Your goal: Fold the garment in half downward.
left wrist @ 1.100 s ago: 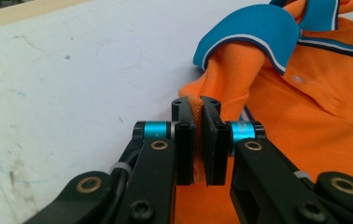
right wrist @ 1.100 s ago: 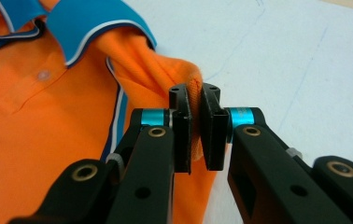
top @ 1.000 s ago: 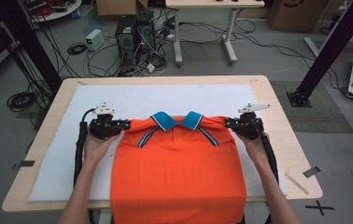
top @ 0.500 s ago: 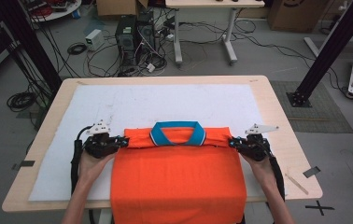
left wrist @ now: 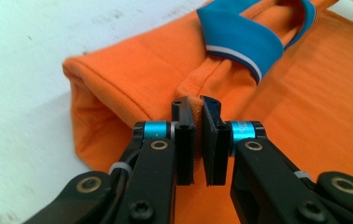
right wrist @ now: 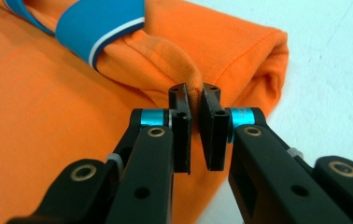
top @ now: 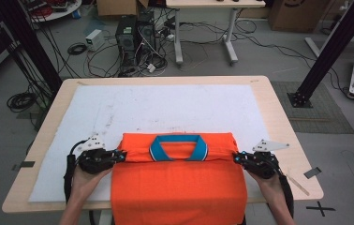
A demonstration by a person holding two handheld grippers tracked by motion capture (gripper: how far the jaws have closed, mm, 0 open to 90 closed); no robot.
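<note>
An orange polo shirt [top: 180,180] with a blue collar [top: 178,148] lies on the white mat, its lower part hanging over the near table edge. Its top is folded over toward me. My left gripper [top: 121,154] is shut on the shirt's left shoulder edge; in the left gripper view [left wrist: 197,105] a pinch of orange cloth [left wrist: 118,74] sits between the pads. My right gripper [top: 236,157] is shut on the right shoulder edge, and the right gripper view [right wrist: 194,95] shows the cloth [right wrist: 240,51] bunched between its jaws beside the blue collar [right wrist: 100,32].
A white mat [top: 165,105] covers most of the wooden table [top: 283,122]. Strips of tape [top: 313,172] lie at the right near corner. Behind the table on the floor are computer towers [top: 133,33], cables and a desk's legs; a black frame post [top: 327,51] stands to the right.
Both grippers have drawn the shirt's shoulders toward me and outward. The collar has flipped over and the top of the shirt now lies folded flat on the body.
</note>
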